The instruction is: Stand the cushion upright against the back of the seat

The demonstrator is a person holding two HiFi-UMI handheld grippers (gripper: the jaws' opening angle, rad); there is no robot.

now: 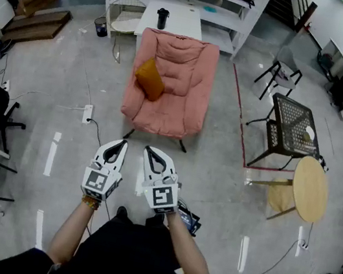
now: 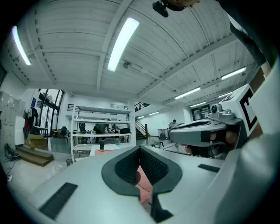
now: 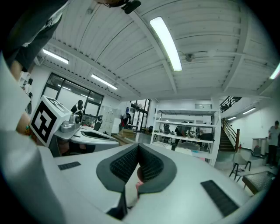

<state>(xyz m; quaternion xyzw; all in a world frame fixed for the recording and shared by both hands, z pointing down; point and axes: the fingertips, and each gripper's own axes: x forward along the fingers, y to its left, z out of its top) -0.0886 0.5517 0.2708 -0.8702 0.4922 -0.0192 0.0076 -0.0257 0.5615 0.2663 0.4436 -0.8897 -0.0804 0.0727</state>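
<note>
You had not yet started on the task, as far as the views showed: the orange cushion (image 1: 150, 78) sat tilted on the pink armchair (image 1: 183, 106), tucked toward the side of the seat at the head view's left instead of standing square against the backrest. You stood well apart from the chair. Your left gripper (image 1: 118, 147) and right gripper (image 1: 151, 152) were level, side by side, jaws pressed together on nothing (only the chair's pink showed past the pads). Approach, grasp and standing were all still left.
</note>
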